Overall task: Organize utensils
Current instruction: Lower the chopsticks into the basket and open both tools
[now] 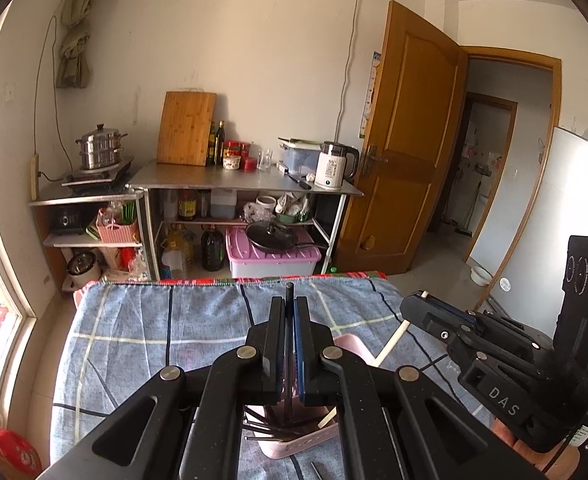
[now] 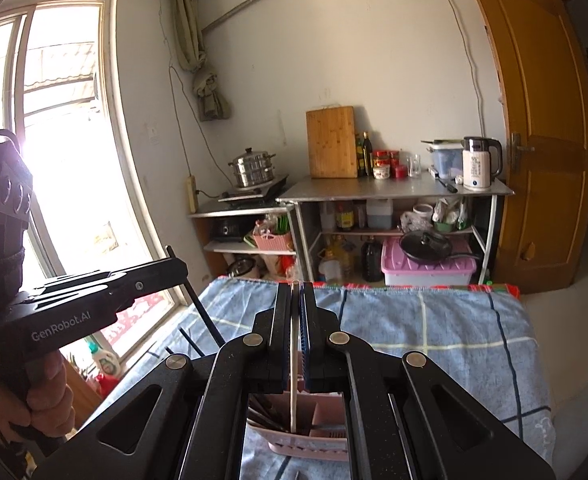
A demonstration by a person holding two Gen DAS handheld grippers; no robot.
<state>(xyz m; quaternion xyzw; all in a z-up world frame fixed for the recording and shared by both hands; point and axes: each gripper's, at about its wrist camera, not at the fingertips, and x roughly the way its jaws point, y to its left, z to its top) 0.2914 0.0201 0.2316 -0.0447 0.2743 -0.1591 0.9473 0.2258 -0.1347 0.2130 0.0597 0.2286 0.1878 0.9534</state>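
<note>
My left gripper [image 1: 289, 305] is shut on a black chopstick [image 1: 289, 290], whose tip sticks out past the fingertips and whose shaft runs down toward a pink utensil holder [image 1: 294, 444] on the blue checked cloth. Several black chopsticks [image 1: 259, 426] lie in that holder. My right gripper [image 2: 295, 290] is shut on a white chopstick [image 2: 293, 380] that hangs down into the pink utensil holder [image 2: 306, 436]. In the left wrist view the right gripper [image 1: 414, 300] sits at the right, the white chopstick [image 1: 392, 342] slanting below it. In the right wrist view the left gripper [image 2: 173, 260] is at the left with its black chopstick [image 2: 201, 308].
The blue checked cloth [image 1: 141, 328] covers the table, with its far edge ahead. Beyond stand a steel kitchen table [image 1: 245, 180] with a kettle and cutting board, shelves, a wooden door [image 1: 406, 140] and a window [image 2: 53, 120]. A hand [image 2: 41, 400] grips the left tool.
</note>
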